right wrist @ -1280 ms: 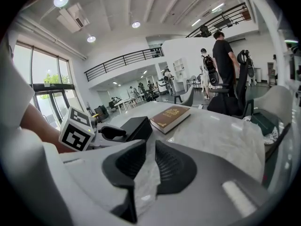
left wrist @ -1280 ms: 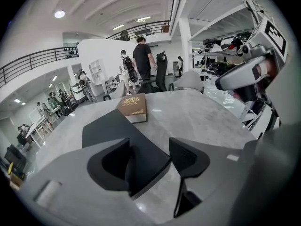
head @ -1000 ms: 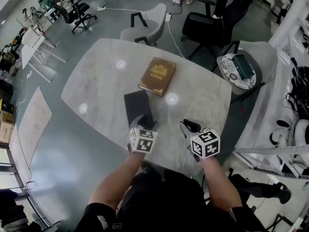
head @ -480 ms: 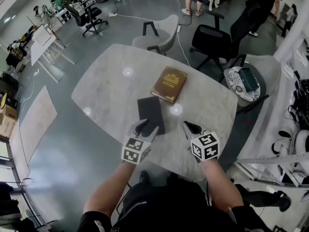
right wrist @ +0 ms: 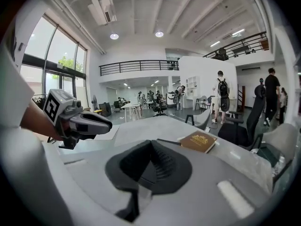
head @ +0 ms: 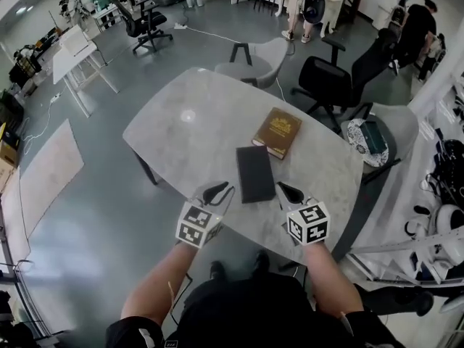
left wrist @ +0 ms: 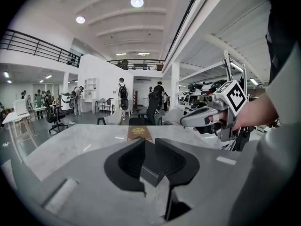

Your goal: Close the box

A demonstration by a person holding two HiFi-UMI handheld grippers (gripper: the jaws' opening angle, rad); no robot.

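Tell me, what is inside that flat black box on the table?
Nothing inside shows: the black box lies shut on the table, so any contents are covered. Only a brown book lies outside, by its far corner.

Black box (head: 256,173), brown book (head: 278,132), pale table (head: 190,125)

The box is plain matt black all over. The book's cover is warm brown with a gold emblem at its middle and gold edging. The table is light grey with faint marble veining and white spots of glare. The floor (head: 101,194) is glossy blue-grey. One chair (head: 255,62) is light grey, the next chair (head: 339,85) is black.
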